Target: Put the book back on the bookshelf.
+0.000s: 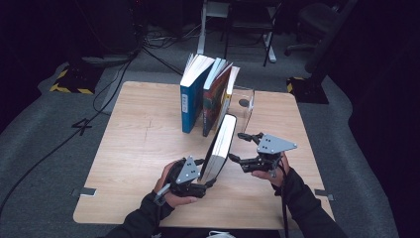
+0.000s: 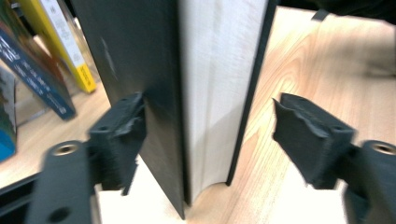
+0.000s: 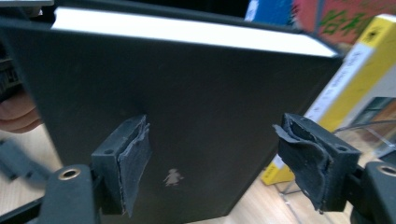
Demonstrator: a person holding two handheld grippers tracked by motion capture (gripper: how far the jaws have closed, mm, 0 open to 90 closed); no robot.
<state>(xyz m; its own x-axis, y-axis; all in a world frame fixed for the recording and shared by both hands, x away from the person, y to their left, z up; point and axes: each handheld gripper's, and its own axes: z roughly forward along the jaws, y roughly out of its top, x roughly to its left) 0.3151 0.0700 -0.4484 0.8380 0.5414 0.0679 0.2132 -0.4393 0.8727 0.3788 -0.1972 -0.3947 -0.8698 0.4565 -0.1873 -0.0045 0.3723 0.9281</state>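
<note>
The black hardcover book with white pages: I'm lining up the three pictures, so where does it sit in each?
High view: the black hardcover book stands at table centre, between both grippers.
Left gripper view: upper middle, page edge facing the camera.
Right gripper view: its broad black cover spans the picture.
Shared landmark: the yellow-spined book.

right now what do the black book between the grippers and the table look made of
Black hardcover book: stiff board covers, matte finish, with a pale paper page block showing at the edge. Light wooden table: wood or wood-look laminate, smooth, with visible grain lines.
</note>
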